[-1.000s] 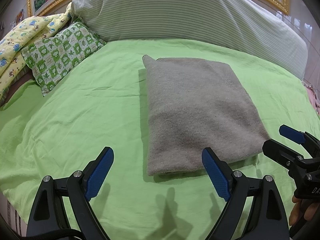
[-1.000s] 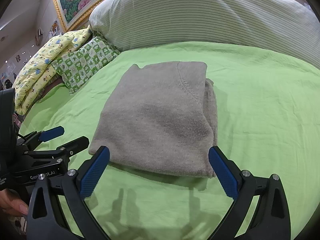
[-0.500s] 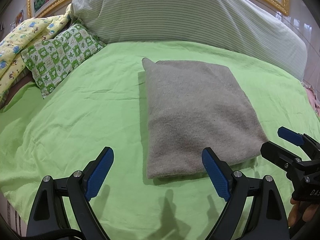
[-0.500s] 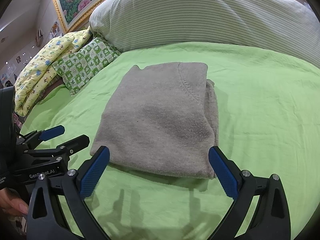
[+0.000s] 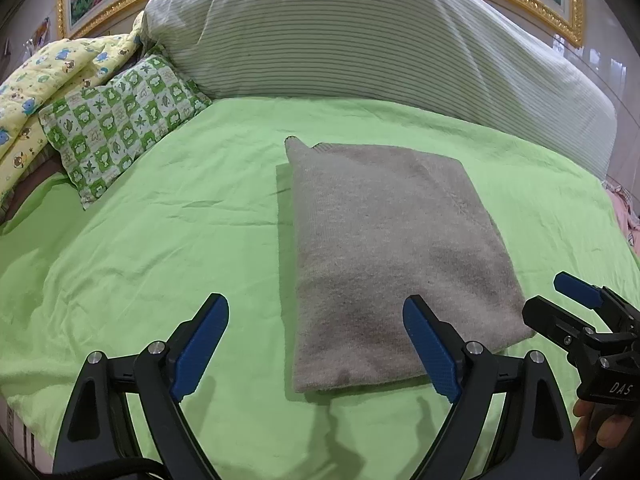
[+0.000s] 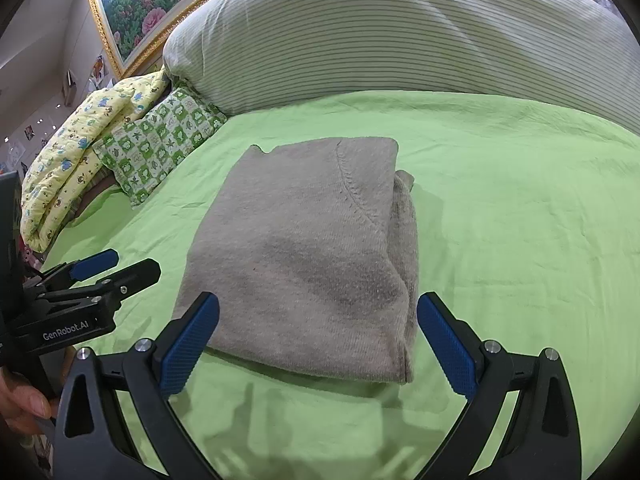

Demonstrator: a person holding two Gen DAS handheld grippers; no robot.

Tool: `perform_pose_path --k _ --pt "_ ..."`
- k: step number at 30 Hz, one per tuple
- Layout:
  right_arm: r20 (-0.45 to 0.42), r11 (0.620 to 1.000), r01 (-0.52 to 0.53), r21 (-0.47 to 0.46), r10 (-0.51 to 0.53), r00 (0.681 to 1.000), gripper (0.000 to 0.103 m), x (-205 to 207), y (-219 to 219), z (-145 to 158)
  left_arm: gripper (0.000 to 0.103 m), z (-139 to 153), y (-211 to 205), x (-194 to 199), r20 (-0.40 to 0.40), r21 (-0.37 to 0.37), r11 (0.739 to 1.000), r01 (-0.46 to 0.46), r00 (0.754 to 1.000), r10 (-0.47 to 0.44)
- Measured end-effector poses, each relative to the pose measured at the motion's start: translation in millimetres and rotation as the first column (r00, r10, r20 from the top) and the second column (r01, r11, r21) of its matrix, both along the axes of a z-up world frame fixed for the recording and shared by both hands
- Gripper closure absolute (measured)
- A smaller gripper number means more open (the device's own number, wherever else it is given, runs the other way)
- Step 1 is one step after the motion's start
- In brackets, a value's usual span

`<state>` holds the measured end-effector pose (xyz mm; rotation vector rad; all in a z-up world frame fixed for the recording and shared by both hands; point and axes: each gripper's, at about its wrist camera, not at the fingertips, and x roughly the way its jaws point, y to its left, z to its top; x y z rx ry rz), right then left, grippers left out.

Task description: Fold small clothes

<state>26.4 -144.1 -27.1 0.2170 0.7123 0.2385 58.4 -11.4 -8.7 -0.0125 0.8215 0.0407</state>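
A grey knitted garment (image 5: 392, 248) lies folded into a flat rectangle on the green bed sheet (image 5: 160, 240). In the right wrist view the same garment (image 6: 308, 248) shows a seam and a folded edge on its right side. My left gripper (image 5: 316, 344) hovers open just short of the garment's near edge, nothing between its blue pads. My right gripper (image 6: 318, 340) is open too, at the near edge, holding nothing. Each gripper shows in the other's view: the right one (image 5: 576, 312) and the left one (image 6: 100, 272).
A large striped pillow (image 5: 360, 40) runs along the back of the bed. A green patterned cushion (image 5: 120, 128) and a yellow printed quilt (image 5: 40, 88) lie at the far left. A gold-framed picture (image 6: 132, 4) hangs behind. A hand (image 5: 604, 424) holds the right gripper's handle.
Both grippers have drawn back slightly from the folded garment, staying open. The garment has not moved.
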Motion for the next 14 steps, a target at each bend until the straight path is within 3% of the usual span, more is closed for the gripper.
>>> perform_pose_path --k 14 --pt "-0.016 1.000 0.007 0.014 -0.007 1.000 0.004 4.8 -4.1 -3.2 0.015 -7.1 -3.0 5.7 -0.039 -0.010 1.000 0.008 0.999 -0.009"
